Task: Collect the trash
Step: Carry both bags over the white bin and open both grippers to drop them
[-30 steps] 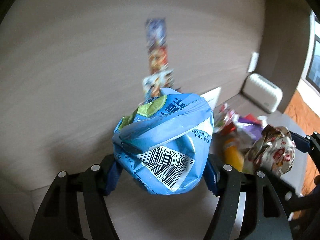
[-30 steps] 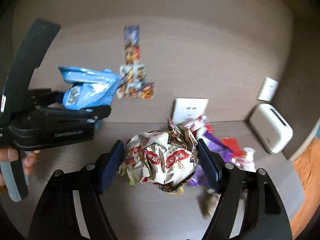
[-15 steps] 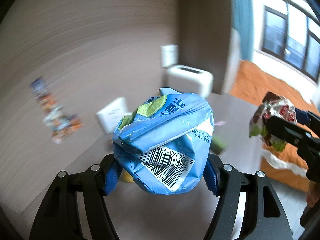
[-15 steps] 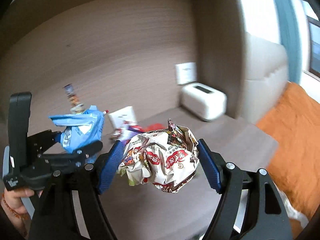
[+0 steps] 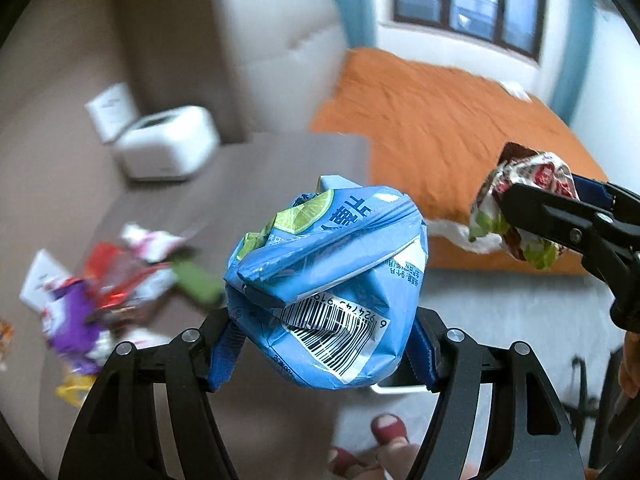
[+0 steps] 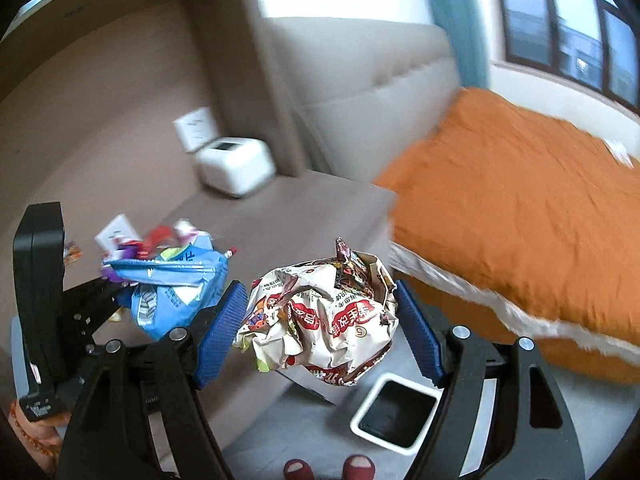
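My left gripper (image 5: 324, 344) is shut on a crumpled blue snack bag (image 5: 328, 280) with a barcode and a lime picture. My right gripper (image 6: 320, 320) is shut on a crumpled white and red wrapper (image 6: 324, 316). Each view shows the other gripper too: the right gripper (image 5: 536, 216) with its white and red wrapper (image 5: 524, 204) at the right, the left gripper (image 6: 160, 292) with the blue snack bag (image 6: 176, 284) at the left. A white bin with a dark inside (image 6: 396, 412) stands on the floor below the right gripper's load. Several loose wrappers (image 5: 108, 280) lie on the brown desk (image 5: 260, 184).
A white box-shaped appliance (image 5: 168, 144) stands at the back of the desk by the wall. An orange bed (image 6: 528, 208) fills the right side, with a beige headboard (image 6: 360, 76) behind. A person's feet in red slippers (image 6: 328, 468) stand by the bin on the grey floor.
Both grippers have swung right, away from the wall and the wrapper pile, towards the bed and floor, each still holding its wrapper. The bin has come into the right wrist view.
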`<action>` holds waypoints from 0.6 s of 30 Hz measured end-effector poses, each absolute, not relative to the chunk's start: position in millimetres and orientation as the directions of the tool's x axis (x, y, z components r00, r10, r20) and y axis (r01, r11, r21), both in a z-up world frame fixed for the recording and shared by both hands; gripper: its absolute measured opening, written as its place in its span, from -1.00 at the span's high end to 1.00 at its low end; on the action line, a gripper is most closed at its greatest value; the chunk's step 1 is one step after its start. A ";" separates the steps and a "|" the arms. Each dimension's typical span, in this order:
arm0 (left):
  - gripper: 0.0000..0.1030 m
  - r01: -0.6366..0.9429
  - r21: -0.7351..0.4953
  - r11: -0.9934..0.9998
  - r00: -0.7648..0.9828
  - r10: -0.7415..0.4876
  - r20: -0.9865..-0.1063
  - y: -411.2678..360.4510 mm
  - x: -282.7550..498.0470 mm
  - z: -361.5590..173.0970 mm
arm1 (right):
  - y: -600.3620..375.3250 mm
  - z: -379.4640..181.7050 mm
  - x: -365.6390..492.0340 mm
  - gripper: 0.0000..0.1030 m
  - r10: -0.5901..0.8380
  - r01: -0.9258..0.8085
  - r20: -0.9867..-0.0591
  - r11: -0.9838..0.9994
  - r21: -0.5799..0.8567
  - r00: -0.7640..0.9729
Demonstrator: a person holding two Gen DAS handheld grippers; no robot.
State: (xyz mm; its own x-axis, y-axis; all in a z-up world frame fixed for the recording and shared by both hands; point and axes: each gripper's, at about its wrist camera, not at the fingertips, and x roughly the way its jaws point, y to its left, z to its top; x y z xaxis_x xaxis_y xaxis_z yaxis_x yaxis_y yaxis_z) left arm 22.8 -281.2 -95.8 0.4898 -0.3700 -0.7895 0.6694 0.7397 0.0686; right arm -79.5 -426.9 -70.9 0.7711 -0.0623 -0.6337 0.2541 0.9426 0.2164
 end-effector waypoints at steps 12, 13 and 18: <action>-0.31 0.822 -0.015 0.569 0.228 -0.354 -0.907 -393.6 -4.9 -241.3 | -518.9 -230.0 -88.6 -0.47 -0.026 0.492 -0.810 0.806 0.331 0.586; -0.31 0.830 -0.030 0.558 0.204 -0.352 -0.913 -399.2 -7.7 -263.2 | -524.3 -244.9 -88.9 -0.47 -0.011 0.500 -0.818 0.796 0.341 0.575; -0.31 0.835 -0.104 0.540 0.076 -0.302 -0.950 -416.7 -9.4 -374.8 | -542.5 -355.2 -67.7 -0.42 0.061 0.554 -0.869 0.748 0.365 0.491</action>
